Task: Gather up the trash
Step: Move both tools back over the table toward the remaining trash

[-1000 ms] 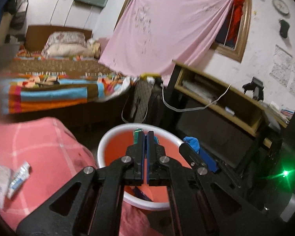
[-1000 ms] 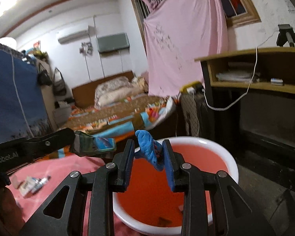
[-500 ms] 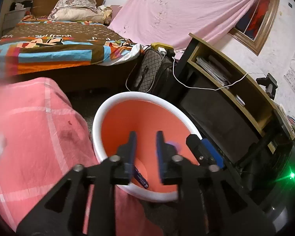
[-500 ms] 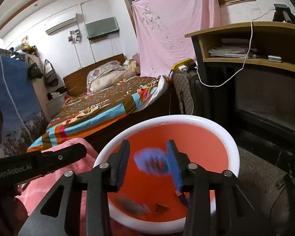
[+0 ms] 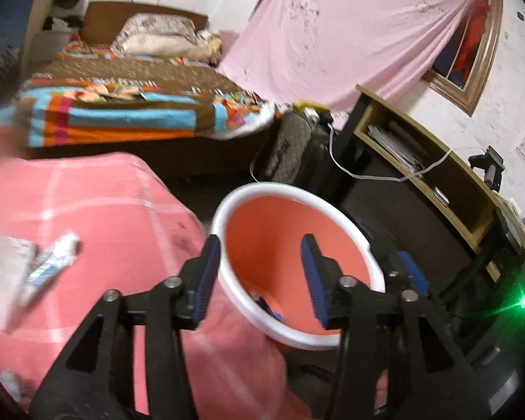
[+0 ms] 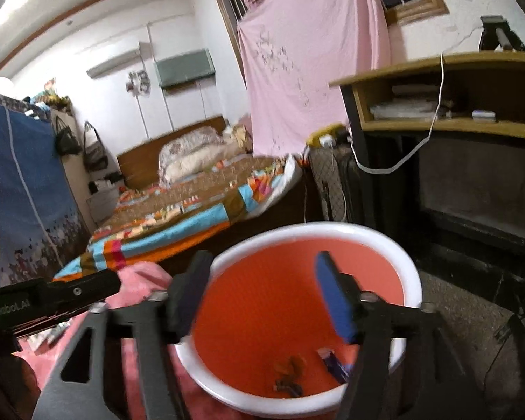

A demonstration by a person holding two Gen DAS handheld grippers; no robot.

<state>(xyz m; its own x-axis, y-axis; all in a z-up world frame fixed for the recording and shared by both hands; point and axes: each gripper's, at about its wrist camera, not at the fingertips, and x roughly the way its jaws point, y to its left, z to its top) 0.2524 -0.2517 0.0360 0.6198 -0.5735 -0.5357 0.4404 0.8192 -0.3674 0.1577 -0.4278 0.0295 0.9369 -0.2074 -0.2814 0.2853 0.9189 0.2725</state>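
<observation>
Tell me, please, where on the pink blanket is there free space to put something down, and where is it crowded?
The pink blanket is bare in its middle and far part, between the wrappers at its left edge and the orange bin on its right. The near strip is crowded: the left gripper, fingers apart and empty, hangs over it and the bin's rim.

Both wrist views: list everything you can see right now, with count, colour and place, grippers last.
Bin: one, orange with white rim, on the floor beside the pink cloth.
Scraps: a few, dark and blue, at the bin's bottom.
Wrappers: two or so, white and blue, on the pink cloth.
Pink cloth: one, pink checked, left of the bin.
Bed: one, striped multicolour cover, behind.
Shelf: one, wood, right side.
Pink sheet: one, over the window.
Left gripper: black with blue pads, just opened, empty, over the bin's rim.
Right gripper: the same, just opened, empty, above the bin.
</observation>
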